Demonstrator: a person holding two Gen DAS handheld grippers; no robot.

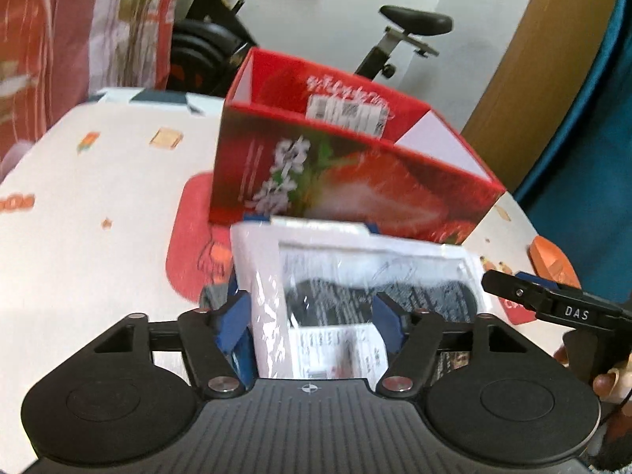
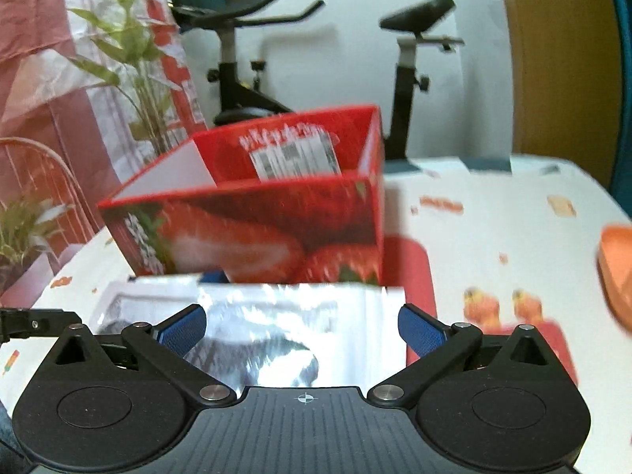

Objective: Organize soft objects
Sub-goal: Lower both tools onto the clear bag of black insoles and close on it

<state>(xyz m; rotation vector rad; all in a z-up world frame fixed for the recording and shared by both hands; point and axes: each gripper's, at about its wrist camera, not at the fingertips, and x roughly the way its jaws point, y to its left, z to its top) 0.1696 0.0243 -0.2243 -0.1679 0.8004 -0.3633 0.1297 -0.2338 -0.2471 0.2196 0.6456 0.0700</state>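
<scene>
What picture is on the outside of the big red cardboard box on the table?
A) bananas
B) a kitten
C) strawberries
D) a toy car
C: the red cardboard box has big red strawberries printed on its front wall, with a white flower sprig beside them, and it stands open-topped just behind the clear plastic packet on the table.

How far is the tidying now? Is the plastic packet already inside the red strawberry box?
Not yet. The plastic packet lies on the table in front of the red strawberry box, between the fingertips of the left gripper. The right gripper has its jaws wide open over it. Nothing is visibly in the box. An orange thing also waits on the table.
</scene>
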